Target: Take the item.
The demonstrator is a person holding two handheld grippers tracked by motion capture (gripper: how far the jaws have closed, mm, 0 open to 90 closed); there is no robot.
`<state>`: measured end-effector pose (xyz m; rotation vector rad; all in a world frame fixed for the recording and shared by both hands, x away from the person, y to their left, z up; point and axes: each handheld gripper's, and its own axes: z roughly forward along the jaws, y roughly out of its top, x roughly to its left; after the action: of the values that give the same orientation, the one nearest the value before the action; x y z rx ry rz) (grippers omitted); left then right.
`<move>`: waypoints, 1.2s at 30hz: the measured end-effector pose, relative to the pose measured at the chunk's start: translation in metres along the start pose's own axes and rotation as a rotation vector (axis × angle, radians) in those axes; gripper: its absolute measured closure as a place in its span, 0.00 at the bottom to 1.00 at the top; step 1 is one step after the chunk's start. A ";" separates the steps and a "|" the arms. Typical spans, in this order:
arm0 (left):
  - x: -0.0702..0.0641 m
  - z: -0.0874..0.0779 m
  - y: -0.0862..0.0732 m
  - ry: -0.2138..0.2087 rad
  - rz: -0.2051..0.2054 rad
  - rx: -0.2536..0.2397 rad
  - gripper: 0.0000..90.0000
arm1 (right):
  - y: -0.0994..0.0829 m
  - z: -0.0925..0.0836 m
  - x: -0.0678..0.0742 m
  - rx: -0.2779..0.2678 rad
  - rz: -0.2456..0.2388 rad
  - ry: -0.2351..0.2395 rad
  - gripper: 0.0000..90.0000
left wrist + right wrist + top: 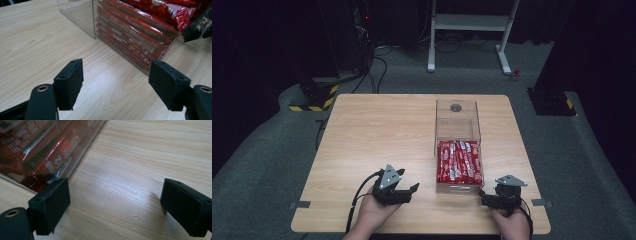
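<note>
Two grippers rest low on the wooden bench (pixel 377 130), each with jaws spread wide and empty. The left gripper (pixel 412 191) sits just left of the clear plastic box (pixel 457 125), the right gripper (pixel 482 196) at its near right corner. Red snack packets (pixel 459 161) fill the box's near half

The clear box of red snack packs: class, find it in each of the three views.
High view: clear box, right of centre on the table, red packs in its near half.
Left gripper view: box at upper right.
Right gripper view: box at upper left.
Shared landmark: the red packs.
</note>
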<state>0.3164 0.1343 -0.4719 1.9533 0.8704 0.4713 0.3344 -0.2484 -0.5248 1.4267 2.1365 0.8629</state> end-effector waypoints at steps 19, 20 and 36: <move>-0.005 -0.004 0.020 -0.031 0.007 -0.035 0.32 | 0.000 0.000 0.000 0.000 0.000 0.000 0.10; -0.005 -0.004 0.021 -0.032 0.007 -0.036 0.31 | 0.000 0.000 0.000 0.000 0.000 0.000 0.10; -0.016 0.004 0.041 -0.074 0.031 -0.046 0.32 | 0.000 0.000 0.000 0.000 0.000 0.000 0.10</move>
<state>0.3239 0.1069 -0.4381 1.9320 0.7768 0.4306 0.3343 -0.2483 -0.5247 1.4271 2.1365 0.8631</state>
